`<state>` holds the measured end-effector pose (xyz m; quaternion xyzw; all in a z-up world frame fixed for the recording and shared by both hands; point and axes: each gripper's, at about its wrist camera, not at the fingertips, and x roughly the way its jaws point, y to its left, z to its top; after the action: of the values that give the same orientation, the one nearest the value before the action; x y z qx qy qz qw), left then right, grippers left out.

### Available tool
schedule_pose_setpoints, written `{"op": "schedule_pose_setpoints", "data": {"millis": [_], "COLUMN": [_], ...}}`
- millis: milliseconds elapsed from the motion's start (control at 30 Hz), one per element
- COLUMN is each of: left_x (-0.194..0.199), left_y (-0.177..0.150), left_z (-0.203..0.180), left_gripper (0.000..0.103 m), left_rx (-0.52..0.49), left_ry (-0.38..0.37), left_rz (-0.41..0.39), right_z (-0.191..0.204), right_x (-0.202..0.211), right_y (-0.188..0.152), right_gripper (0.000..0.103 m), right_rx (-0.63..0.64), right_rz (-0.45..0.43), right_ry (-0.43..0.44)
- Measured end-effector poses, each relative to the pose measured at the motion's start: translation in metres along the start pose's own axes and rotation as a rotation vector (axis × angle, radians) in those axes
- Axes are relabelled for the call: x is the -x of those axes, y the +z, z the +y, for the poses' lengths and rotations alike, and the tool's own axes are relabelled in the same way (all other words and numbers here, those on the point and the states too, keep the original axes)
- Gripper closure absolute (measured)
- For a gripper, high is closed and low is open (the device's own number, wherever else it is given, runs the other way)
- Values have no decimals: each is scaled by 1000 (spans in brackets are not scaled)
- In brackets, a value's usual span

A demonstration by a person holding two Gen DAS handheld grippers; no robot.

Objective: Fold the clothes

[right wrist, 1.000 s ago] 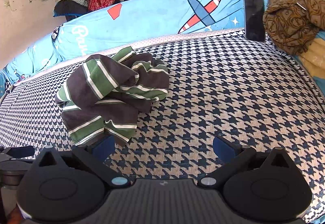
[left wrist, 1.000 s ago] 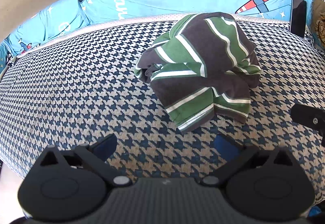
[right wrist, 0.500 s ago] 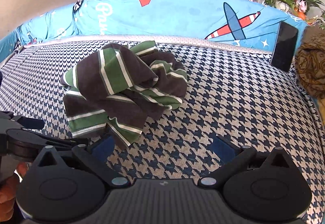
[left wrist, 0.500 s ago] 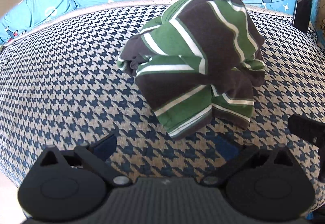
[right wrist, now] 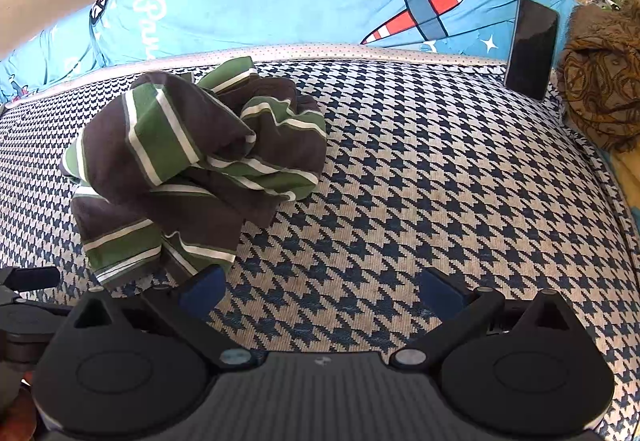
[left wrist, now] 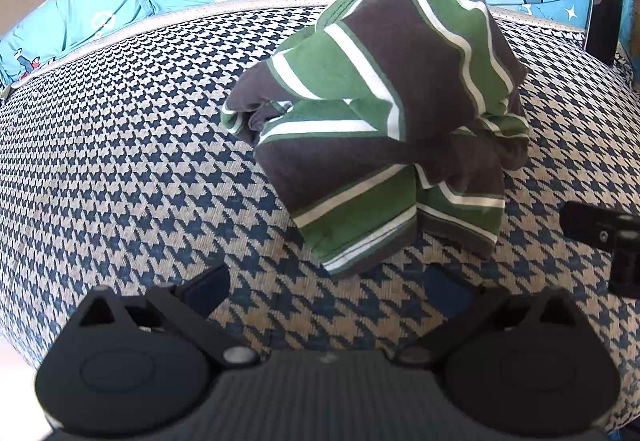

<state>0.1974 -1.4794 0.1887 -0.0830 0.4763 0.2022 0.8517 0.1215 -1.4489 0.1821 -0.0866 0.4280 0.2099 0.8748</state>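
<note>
A crumpled striped garment [left wrist: 384, 113], dark brown with green and white bands, lies in a heap on the houndstooth cushion [left wrist: 120, 145]. My left gripper [left wrist: 326, 285] is open just short of the garment's near hem, nothing between its fingers. In the right wrist view the same garment [right wrist: 192, 165] lies to the left, and my right gripper [right wrist: 320, 291] stands open over bare cushion [right wrist: 440, 181], its left fingertip [right wrist: 200, 287] close to the hem. Part of the right gripper [left wrist: 604, 237] shows at the left view's right edge.
A blue backrest cover with a plane print [right wrist: 320, 5] runs along the far side. A dark phone [right wrist: 530, 47] leans against it at the right. A brown patterned cloth [right wrist: 600, 81] is heaped at the far right. Bare cushion stretches left of the garment.
Both grippers have moved forward toward the garment, which now looms larger in each view. The right view has swung left. Both stay open; the garment has not moved.
</note>
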Motion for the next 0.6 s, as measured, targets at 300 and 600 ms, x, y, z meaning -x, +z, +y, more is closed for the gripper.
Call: {"op": "schedule_pose_setpoints", "data": {"millis": [300, 600], "left_x": [0, 0], "left_y": [23, 16], "left_z": [18, 26], "left_gripper": [0, 0], "left_rx": [23, 24], "left_ry": [8, 16], "left_rz": [2, 0], "right_z": [16, 15], "right_x": [-7, -7], "right_y": [1, 1], "right_gripper": [0, 0], "right_rx": [44, 32], "right_rz": [6, 5], "right_ry": [-6, -6]}}
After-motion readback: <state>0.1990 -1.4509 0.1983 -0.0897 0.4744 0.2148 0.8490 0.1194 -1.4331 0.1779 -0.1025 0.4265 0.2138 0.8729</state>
